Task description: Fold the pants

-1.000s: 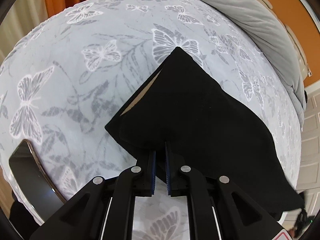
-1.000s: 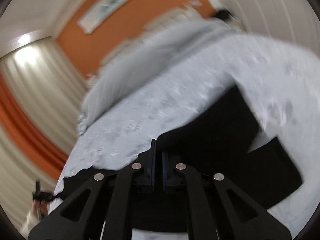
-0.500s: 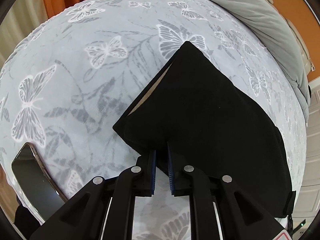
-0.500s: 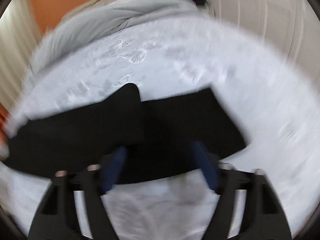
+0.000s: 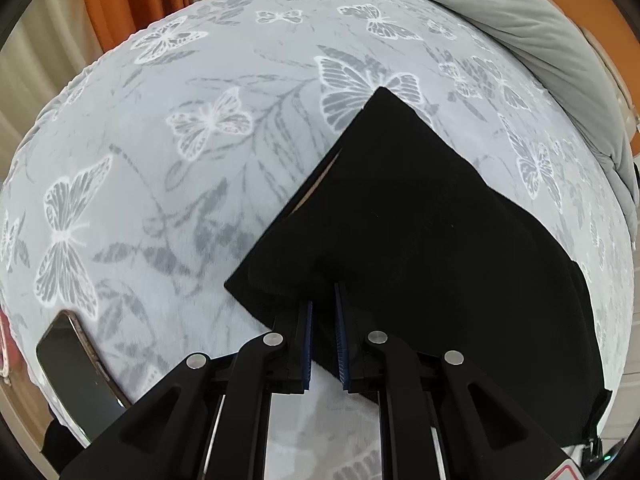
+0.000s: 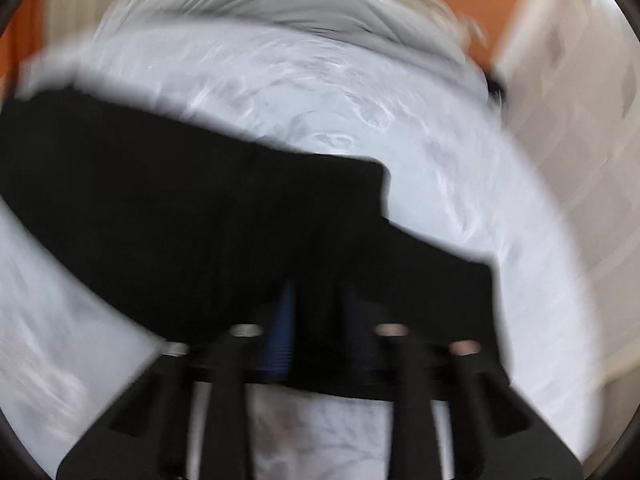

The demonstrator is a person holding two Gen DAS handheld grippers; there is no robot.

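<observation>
Left wrist view: the black pants (image 5: 420, 248) lie flat on a bed (image 5: 200, 128) covered with a butterfly print, 1 corner pointing away toward the grey pillow (image 5: 520, 20). The left gripper (image 5: 322, 320) straddles the near edge of the cloth with its 2 fingers slightly apart, a narrow gap showing between the blue pads (image 5: 307, 344); it is not pinching the fabric, probably because this edge has just been laid down or is about to be taken. A phone (image 5: 76, 364) rests near the bed's edge, well apart from the pants.

Right wrist view: heavily blurred. The right gripper (image 6: 316, 320) sits over the near edge of the pants (image 6: 192, 216), fingers apart; whether cloth lies between them cannot be told. This view alone shows the stepped outline of overlapping layers (image 6: 400, 216), suggesting 1 fold is made; the left view alone shows sharp detail and the phone.
</observation>
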